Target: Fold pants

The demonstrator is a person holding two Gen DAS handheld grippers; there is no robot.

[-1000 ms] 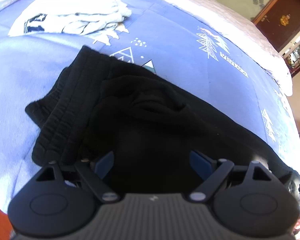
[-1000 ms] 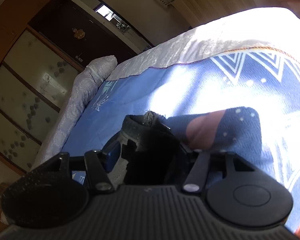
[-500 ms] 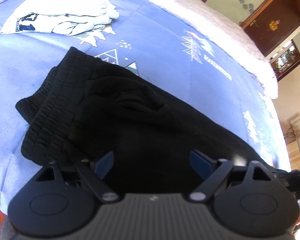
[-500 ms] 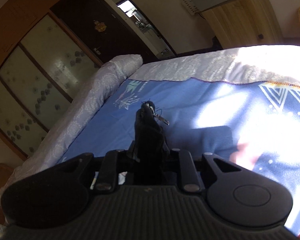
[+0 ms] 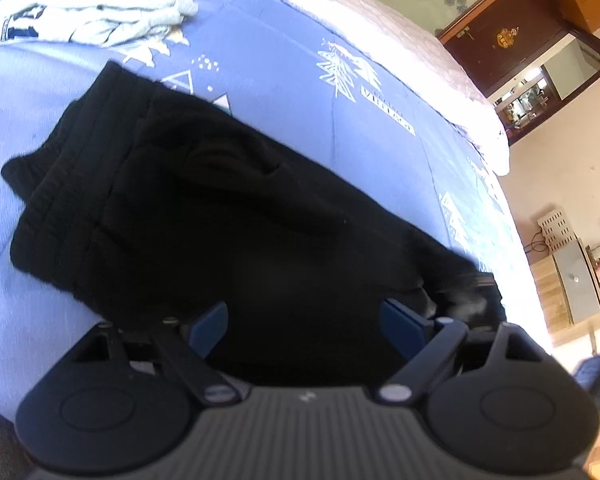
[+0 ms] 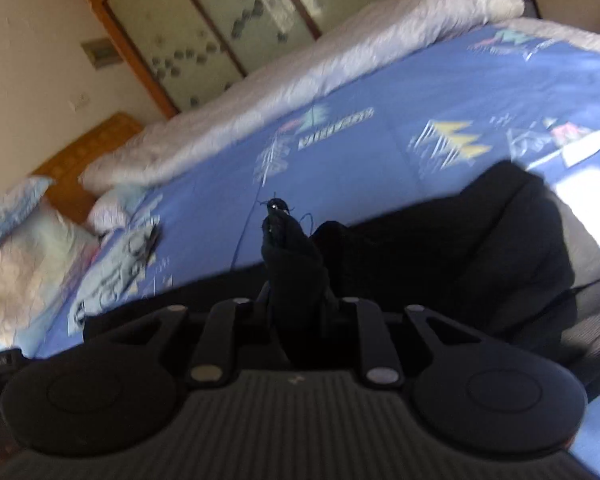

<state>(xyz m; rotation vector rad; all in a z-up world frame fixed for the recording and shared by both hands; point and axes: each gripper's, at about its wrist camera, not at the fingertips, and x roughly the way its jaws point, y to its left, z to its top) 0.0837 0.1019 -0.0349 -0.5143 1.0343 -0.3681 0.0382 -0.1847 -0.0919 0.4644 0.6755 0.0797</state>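
Blue patterned bedspread (image 5: pixel 284 60) covers the bed, with black pants (image 5: pixel 228 216) spread across it and a pale folded garment (image 5: pixel 100 20) beyond. Left gripper (image 5: pixel 304 320) hangs over the pants, fingers wide. Right gripper (image 6: pixel 296 312) pinches a bunched pants end.

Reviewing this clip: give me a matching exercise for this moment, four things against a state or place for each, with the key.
Things:
1. left gripper
2. right gripper
3. black pants
4. pale grey garment

States or places:
A. bunched near the far end of the blue bedspread, apart from the dark fabric
B. jaws wide apart, above dark cloth
C. shut on a pinch of black fabric
D. spread across the bedspread, ribbed waistband to the left in the left wrist view

Pairs: 1-B, 2-C, 3-D, 4-A
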